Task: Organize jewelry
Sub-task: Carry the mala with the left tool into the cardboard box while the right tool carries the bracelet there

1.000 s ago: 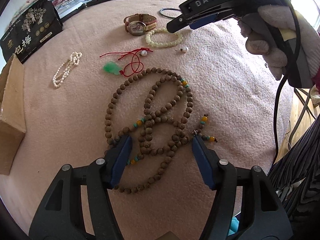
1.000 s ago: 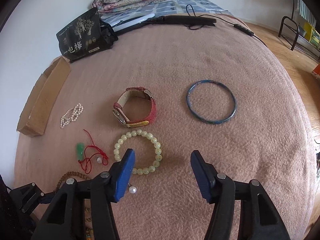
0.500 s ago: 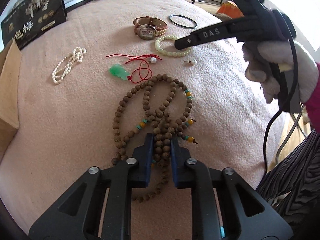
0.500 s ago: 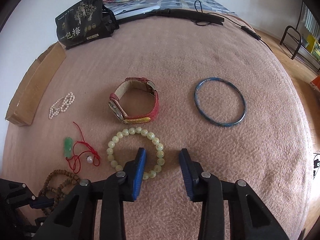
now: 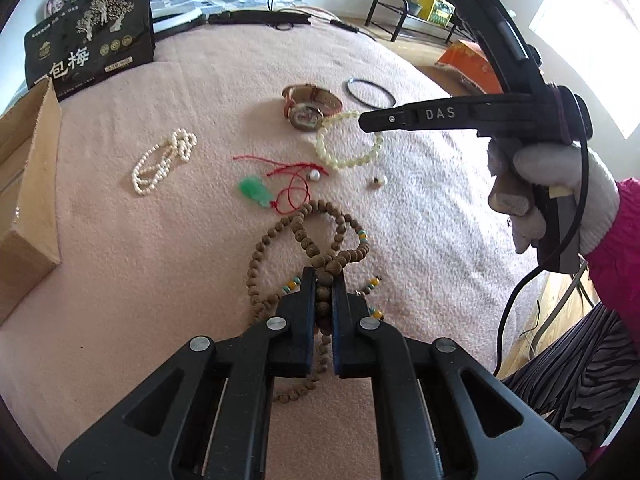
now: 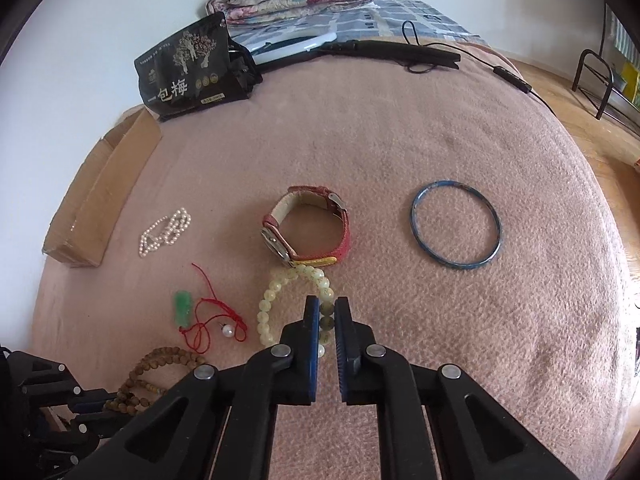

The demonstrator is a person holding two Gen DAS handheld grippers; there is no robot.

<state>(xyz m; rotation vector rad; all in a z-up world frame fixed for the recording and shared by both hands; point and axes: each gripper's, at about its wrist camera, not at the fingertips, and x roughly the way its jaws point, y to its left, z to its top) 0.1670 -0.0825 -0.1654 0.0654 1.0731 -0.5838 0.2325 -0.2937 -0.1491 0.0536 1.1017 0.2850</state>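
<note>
your left gripper (image 5: 324, 280) is pinching the bunched strands of the wooden bead necklace (image 5: 308, 240) at lower centre of its frame. your right gripper (image 6: 326, 312) is clamping the pale green bead bracelet (image 6: 276, 292), lying just below the red-strapped watch (image 6: 308, 232), mid-frame on the pink blanket (image 6: 440, 120).
</note>
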